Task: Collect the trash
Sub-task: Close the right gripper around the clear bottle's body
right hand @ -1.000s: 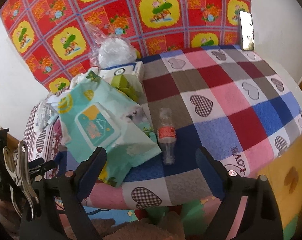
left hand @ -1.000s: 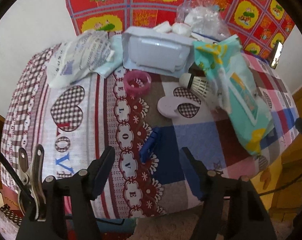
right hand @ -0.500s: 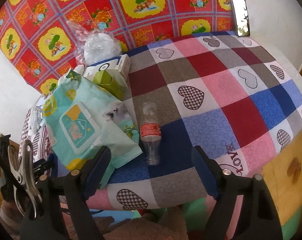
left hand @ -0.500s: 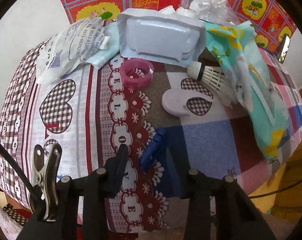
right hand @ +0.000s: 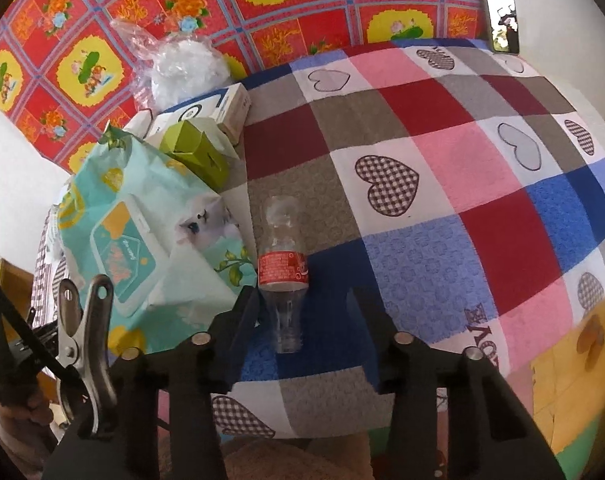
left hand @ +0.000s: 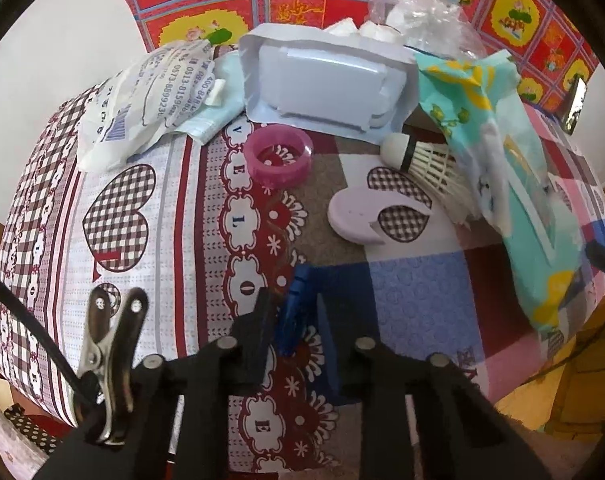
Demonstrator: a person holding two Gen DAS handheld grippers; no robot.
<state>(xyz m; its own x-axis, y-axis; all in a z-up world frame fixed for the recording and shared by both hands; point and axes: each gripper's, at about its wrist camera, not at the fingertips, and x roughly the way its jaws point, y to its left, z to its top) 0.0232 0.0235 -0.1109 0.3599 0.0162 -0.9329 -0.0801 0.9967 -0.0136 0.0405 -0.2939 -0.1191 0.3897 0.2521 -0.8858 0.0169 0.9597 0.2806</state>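
My left gripper (left hand: 292,320) is closing narrowly around a blue clip (left hand: 296,312) on the patchwork cloth (left hand: 418,300). My right gripper (right hand: 302,316) is closing, half wide, around an empty plastic bottle (right hand: 283,272). Nothing looks collected yet; wrappers, shuttlecock (left hand: 426,160) and pink ring (left hand: 278,154) remain.

Setting: I work in a lived-in home room.
Surface: patchwork heart-print cotton cloth (right hand: 442,168) over a table.
Backdrop: red-and-yellow floral checked cloth (right hand: 230,12) against plain white wall (left hand: 54,40).
Household clutter: white feather shuttlecock (left hand: 426,158), teal wet-wipe pack (right hand: 142,248), clear plastic bottle with red label (right hand: 283,268).
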